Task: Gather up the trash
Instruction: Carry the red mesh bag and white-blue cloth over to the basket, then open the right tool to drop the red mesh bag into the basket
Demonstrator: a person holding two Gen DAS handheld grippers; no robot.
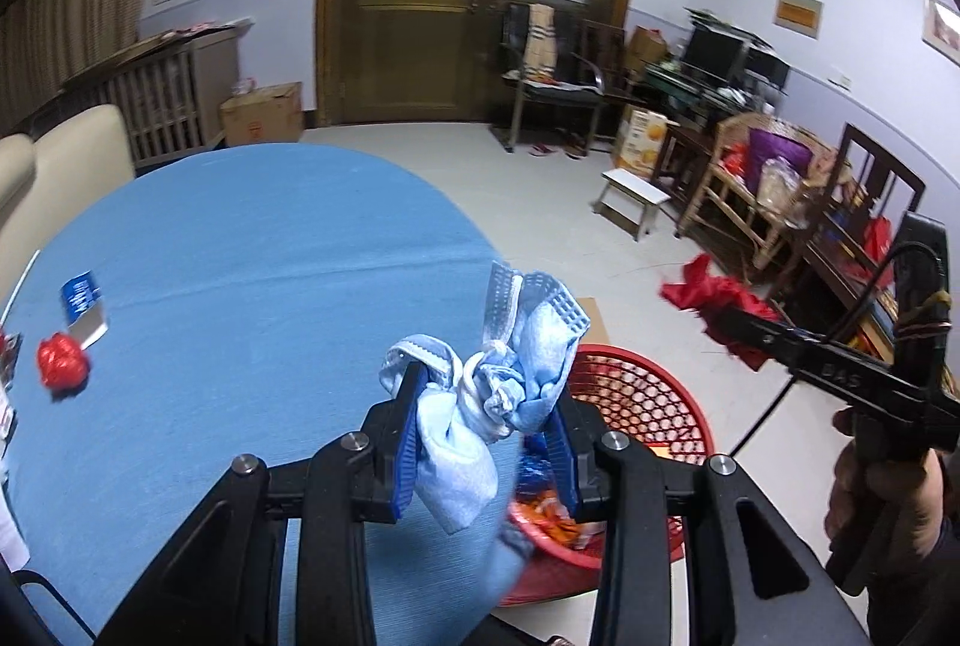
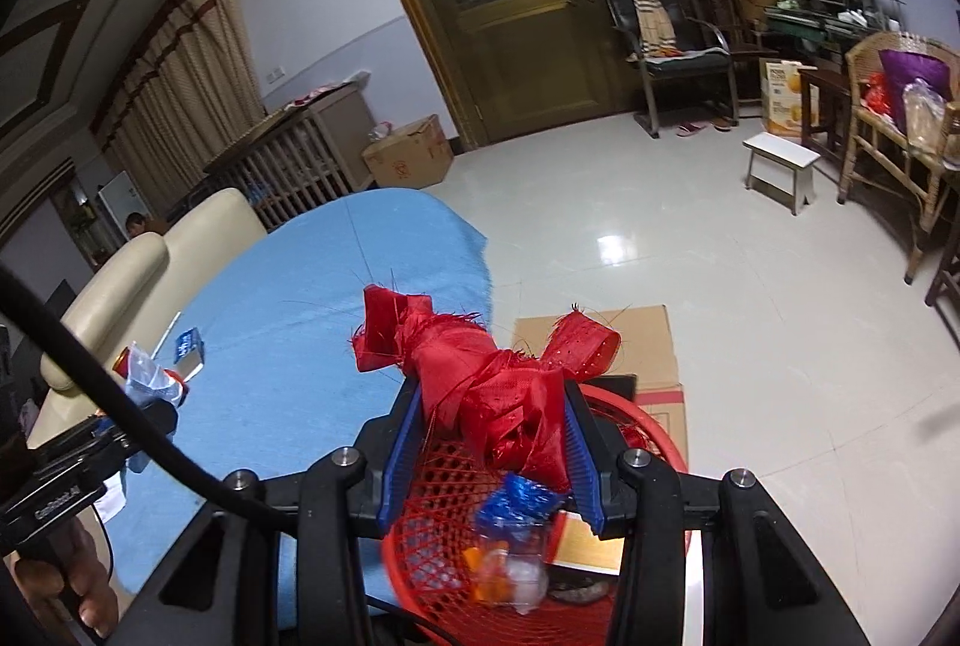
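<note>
Blue-padded fingers of the left gripper (image 1: pixel 486 406) are pinched on a crumpled light-blue cloth (image 1: pixel 480 406), which sits between the two pads; one tail hangs below them and a perforated strip stands up above the tips. This gripper is held at the near right edge of the round table (image 1: pixel 240 250), partly over the red mesh basket (image 1: pixel 648 406) that stands on the floor just beside that edge. The right gripper (image 2: pixel 489 424) is clamped on a bundle of red ribbon (image 2: pixel 480 382); the bundle fills the gap between its blue pads, and frayed loops stick out past the fingertips on both sides. The ribbon is held directly above the basket's opening, apart from its contents. Inside the basket lie blue foil wrappers (image 2: pixel 519 502) and a clear plastic piece with orange scraps (image 2: pixel 504 568). A flattened cardboard sheet (image 2: pixel 636 346) lies on the floor under and behind the basket. At the left edge of the table's blue cover lie a crumpled red ball (image 1: pixel 62 359) and, just beyond it, a small blue-and-white box (image 1: pixel 84 307).
</note>
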